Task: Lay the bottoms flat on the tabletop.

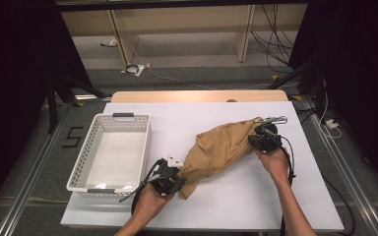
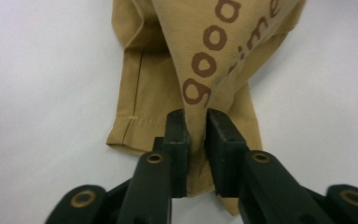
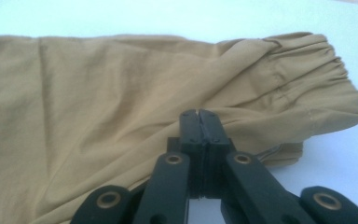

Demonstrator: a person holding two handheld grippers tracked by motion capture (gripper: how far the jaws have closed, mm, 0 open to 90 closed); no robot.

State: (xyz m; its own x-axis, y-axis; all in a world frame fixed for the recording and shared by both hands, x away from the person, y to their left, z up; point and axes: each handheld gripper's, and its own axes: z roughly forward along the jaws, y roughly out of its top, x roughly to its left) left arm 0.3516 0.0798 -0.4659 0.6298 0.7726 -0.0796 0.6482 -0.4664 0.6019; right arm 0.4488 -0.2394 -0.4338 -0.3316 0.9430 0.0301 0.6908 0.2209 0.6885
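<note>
A white table point(image 1: 275, 196) fills the middle of the high view, with grey floor and dark cables beyond its far edge. On its left part stands a white perforated basket point(image 1: 94, 147) with a grey handle at its far end, well apart from the right hand and just left of the left one. Right of the basket a tan garment point(image 1: 221, 147) lies bunched across the table centre, stretched on a slant from near-left to far-right between the 2 grippers. Brown lettering runs along its cloth point(image 2: 214, 37) in the left gripper view, and a gathered hem shows at its far end point(image 3: 317, 84) in the right gripper view. The left gripper point(image 1: 170, 179) sits at the garment's near-left end; its 2 jaws stand a little apart with a fold of the cloth rising between them, and the gap beside the fold suggests the pads point(image 2: 176, 135) are not pressing it. The right gripper point(image 3: 200, 122) at the far-right end is clamped tight on a thin ridge of the garment, jaws meeting with no gap.
</note>
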